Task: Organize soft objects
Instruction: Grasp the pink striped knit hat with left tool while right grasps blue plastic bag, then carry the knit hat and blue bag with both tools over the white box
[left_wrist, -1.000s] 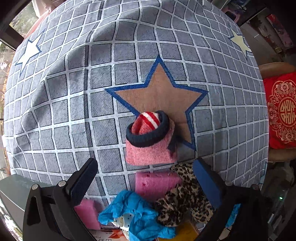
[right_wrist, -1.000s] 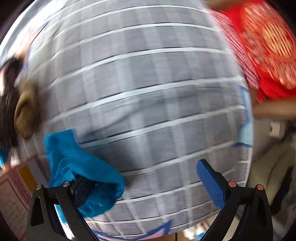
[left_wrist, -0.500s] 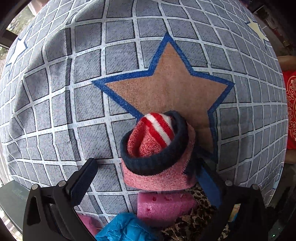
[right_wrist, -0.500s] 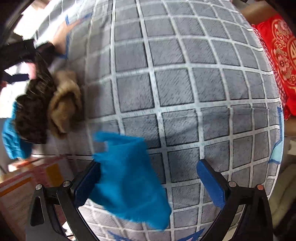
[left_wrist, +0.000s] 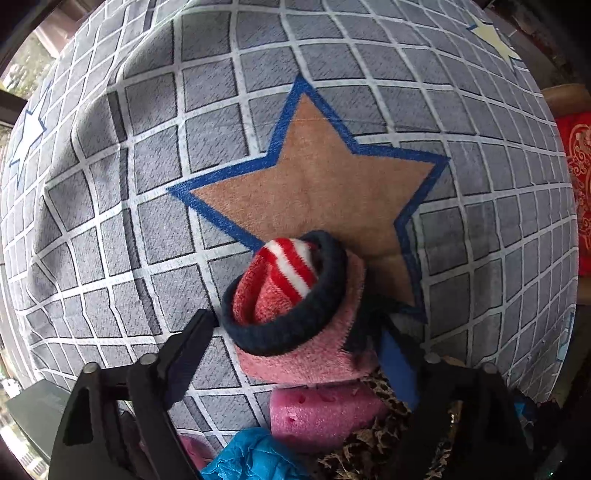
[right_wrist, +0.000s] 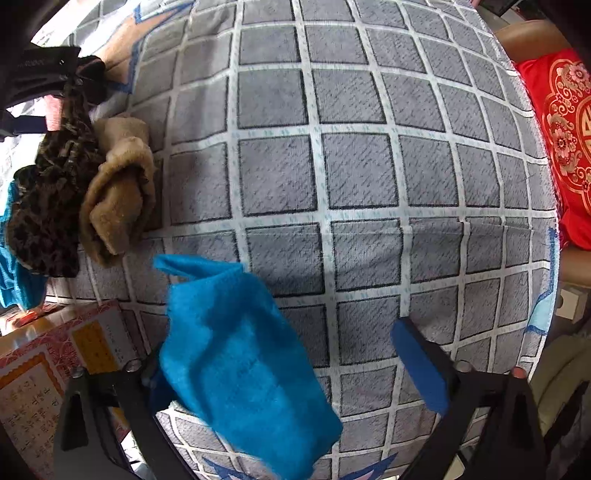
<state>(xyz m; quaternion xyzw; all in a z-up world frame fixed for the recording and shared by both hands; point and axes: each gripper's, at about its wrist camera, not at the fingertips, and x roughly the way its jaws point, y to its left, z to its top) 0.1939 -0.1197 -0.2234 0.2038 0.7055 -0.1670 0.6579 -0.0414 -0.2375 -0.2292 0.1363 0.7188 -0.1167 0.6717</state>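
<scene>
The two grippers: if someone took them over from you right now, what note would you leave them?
Left gripper: closing around the rolled pink sock bundle on the brown star; whether it grips is unclear.
Right gripper: open; blue cloth drapes over its left finger.
Behind the left gripper: pink foam piece, leopard-print fabric, blue fabric.
Tan plush item lies beside the pile.
Done: nothing visibly sorted.
Left: nearly all of it.
</scene>
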